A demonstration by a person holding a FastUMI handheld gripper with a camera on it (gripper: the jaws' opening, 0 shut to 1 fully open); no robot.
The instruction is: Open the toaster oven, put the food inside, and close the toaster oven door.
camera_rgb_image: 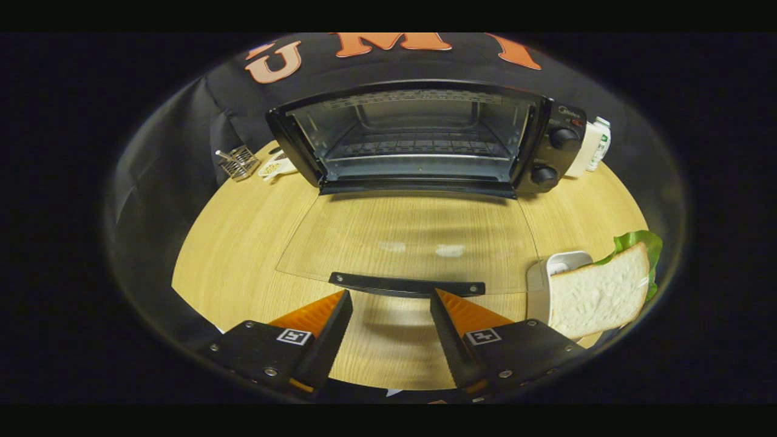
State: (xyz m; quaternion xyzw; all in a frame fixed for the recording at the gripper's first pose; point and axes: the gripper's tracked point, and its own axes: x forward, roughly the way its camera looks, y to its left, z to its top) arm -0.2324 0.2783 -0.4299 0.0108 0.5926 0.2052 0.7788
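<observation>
Tool (pixel 391 303) fingers stand wide apart, gripping nothing, just short of the dark handle (pixel 407 284) of the glass door (pixel 407 240), which lies folded flat on the wooden bench (pixel 243 237). Beyond it the toaster oven (pixel 425 139) gapes open. Right of the fingers, a sandwich (pixel 598 291) leans in a white holder (pixel 540 285).

table: light wood-grain top (pixel 243 243) | wall: black cloth (pixel 182 139) behind | lighting: dim
</observation>
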